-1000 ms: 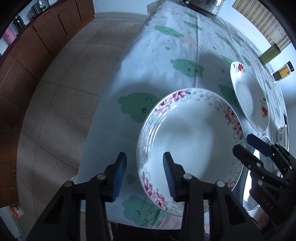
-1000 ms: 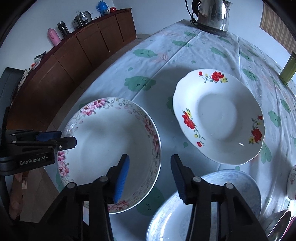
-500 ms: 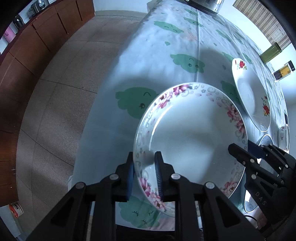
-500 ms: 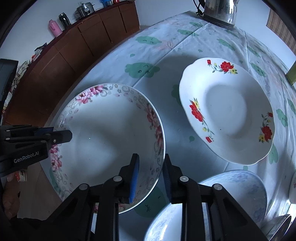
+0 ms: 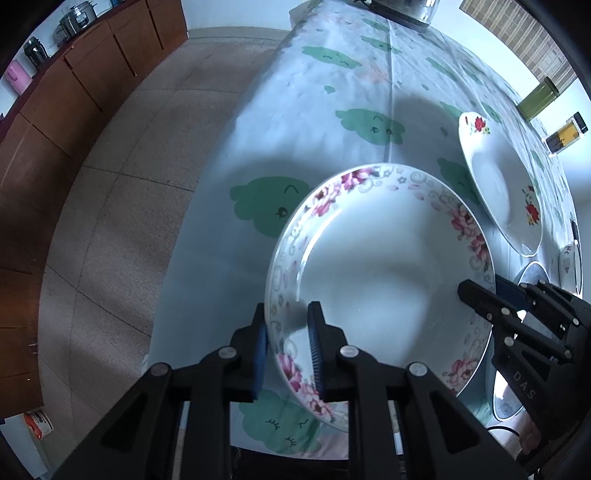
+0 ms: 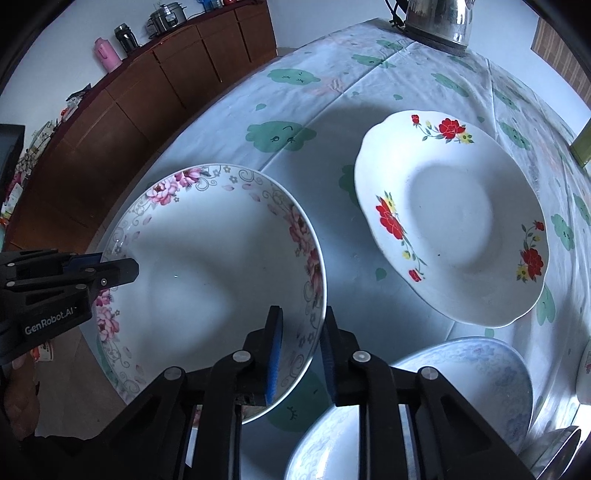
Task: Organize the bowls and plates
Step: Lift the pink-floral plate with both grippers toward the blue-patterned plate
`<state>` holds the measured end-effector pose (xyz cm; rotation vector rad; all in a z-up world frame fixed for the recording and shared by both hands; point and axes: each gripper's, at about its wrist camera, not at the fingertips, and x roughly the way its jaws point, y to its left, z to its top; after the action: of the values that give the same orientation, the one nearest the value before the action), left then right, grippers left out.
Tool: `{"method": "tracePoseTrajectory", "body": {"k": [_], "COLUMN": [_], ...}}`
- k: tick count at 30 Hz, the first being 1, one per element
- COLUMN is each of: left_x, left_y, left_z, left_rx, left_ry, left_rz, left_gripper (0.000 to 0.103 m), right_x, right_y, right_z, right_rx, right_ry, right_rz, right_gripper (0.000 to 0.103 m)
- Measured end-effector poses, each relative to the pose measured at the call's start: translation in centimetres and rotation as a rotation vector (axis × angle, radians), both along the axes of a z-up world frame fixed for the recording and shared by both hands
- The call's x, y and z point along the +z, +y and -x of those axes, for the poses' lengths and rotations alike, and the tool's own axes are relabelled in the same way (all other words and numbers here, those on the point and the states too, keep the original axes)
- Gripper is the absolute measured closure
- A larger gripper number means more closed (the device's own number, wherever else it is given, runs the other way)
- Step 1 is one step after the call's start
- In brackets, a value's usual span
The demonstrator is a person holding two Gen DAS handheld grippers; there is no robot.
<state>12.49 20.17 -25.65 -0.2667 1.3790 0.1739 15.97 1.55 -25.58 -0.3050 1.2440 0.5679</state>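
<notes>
A deep white plate with a pink flower rim [image 5: 376,266] [image 6: 210,266] is held between both grippers above the table's near edge. My left gripper [image 5: 286,325] is shut on its left rim. My right gripper [image 6: 301,325] is shut on its right rim; it also shows in the left wrist view [image 5: 480,295]. The left gripper shows at the left of the right wrist view [image 6: 110,267]. A white plate with red flowers [image 6: 450,218] [image 5: 502,184] lies on the table beyond. A pale blue patterned plate [image 6: 417,406] lies near, under the right gripper.
The table has a white cloth with green clouds [image 6: 280,136]. A steel kettle [image 6: 439,22] stands at the far end. Green and amber jars [image 5: 539,99] stand at the right edge. More dishes [image 6: 554,446] sit at the near right. Brown cabinets [image 6: 147,88] line the left wall.
Both grippers went from open beside the pink-rimmed plate to shut on its opposite rims. The plate now sits higher and tilted off the cloth.
</notes>
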Motion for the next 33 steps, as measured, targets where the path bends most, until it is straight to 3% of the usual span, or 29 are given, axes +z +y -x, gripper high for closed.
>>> {"method": "tracePoseTrajectory", "body": {"k": [33], "left_x": [4.2], "left_y": [-2.6], "left_z": [-0.2], "left_rx": [-0.007], "left_ry": [-0.066], "left_rz": [-0.052], "left_gripper": [0.085], "right_x": [3.8], "right_y": [-2.0], "right_z": [1.4], "right_rx": [-0.023], "right_ry": [-0.014], "right_rz": [-0.044], "right_gripper": [0.081]}}
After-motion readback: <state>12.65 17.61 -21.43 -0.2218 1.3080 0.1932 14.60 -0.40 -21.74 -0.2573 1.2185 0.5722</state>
